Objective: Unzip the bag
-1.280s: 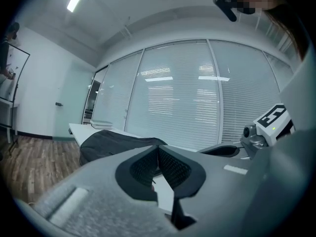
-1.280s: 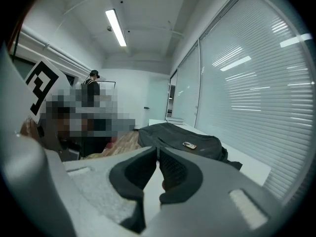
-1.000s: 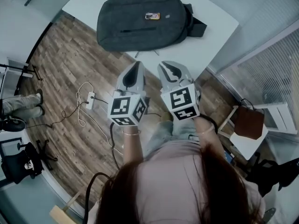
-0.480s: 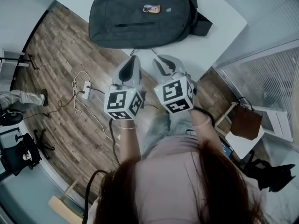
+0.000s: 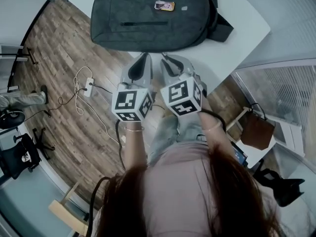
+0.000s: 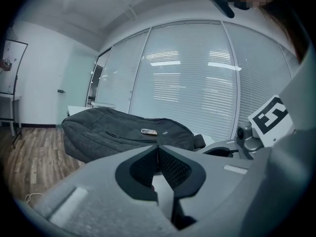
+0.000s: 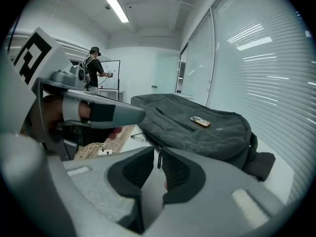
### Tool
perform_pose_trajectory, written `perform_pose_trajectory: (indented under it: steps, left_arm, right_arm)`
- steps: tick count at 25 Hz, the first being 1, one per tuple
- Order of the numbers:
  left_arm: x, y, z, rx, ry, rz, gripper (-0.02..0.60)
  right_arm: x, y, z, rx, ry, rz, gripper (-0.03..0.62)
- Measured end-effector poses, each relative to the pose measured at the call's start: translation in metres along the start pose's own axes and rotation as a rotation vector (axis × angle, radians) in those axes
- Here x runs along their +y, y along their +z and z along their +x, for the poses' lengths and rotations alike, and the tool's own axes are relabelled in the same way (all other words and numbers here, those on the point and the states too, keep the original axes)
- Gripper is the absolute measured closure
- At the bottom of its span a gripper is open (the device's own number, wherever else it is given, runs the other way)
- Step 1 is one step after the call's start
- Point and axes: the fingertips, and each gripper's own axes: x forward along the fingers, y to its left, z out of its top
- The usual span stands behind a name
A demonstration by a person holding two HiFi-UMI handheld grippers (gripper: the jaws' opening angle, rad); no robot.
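Observation:
A dark grey backpack point(image 5: 148, 14) lies flat on the white table point(image 5: 242, 33), with an orange label point(image 5: 164, 5) on top and a front pocket zip point(image 5: 143, 23). My left gripper point(image 5: 144, 56) is shut and empty, its tip just short of the bag's near edge. My right gripper point(image 5: 165, 58) is beside it, jaws together with nothing held. In the left gripper view the bag point(image 6: 123, 132) lies beyond the closed tips point(image 6: 158, 147). In the right gripper view a small dark zipper pull point(image 7: 158, 160) on the bag point(image 7: 207, 127) shows just past the tips point(image 7: 158, 152).
A power strip with cables point(image 5: 89, 88) lies on the wooden floor left of the table. A white chair with a brown bag point(image 5: 256, 130) stands at the right, and window blinds point(image 6: 197, 83) are behind the table. A person point(image 7: 94, 68) stands far off.
Both grippers have come down and forward toward the bag's near edge, staying side by side. The bag has not moved on the table.

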Motion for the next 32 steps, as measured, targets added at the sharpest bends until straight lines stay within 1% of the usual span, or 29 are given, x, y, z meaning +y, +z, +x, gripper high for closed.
perform_pose_trajectory:
  steps: [9, 15, 18, 21, 23, 24, 26, 28, 32]
  left_arm:
    - [0.011, -0.009, 0.021, 0.032, 0.003, -0.015, 0.569]
    - [0.016, -0.012, 0.036, 0.065, -0.008, -0.005, 0.571]
    - [0.017, -0.015, 0.039, 0.083, -0.013, -0.018, 0.571]
    - [0.017, -0.017, 0.043, 0.101, -0.031, -0.033, 0.571]
    - [0.017, -0.019, 0.043, 0.116, -0.046, -0.041, 0.571]
    - [0.016, -0.019, 0.042, 0.119, -0.050, -0.041, 0.571]
    - [0.015, -0.021, 0.041, 0.121, -0.057, -0.028, 0.571]
    - [0.016, -0.022, 0.040, 0.133, -0.060, 0.002, 0.569]
    - [0.015, -0.029, 0.045, 0.197, -0.068, 0.062, 0.569]
  right_arm:
    - [-0.001, -0.012, 0.020, 0.071, 0.023, -0.009, 0.533]
    - [-0.001, -0.016, 0.030, 0.128, 0.006, -0.045, 0.531]
    - [0.002, -0.018, 0.034, 0.161, 0.004, -0.071, 0.533]
    - [0.002, -0.016, 0.034, 0.171, 0.016, -0.063, 0.534]
    - [0.002, -0.015, 0.034, 0.172, 0.016, -0.066, 0.545]
    - [0.001, -0.015, 0.035, 0.172, 0.012, -0.068, 0.582]
    - [-0.001, -0.016, 0.035, 0.174, 0.010, -0.067, 0.582]
    - [0.000, -0.015, 0.036, 0.172, 0.017, -0.061, 0.582]
    - [-0.002, -0.015, 0.034, 0.165, 0.029, -0.037, 0.583]
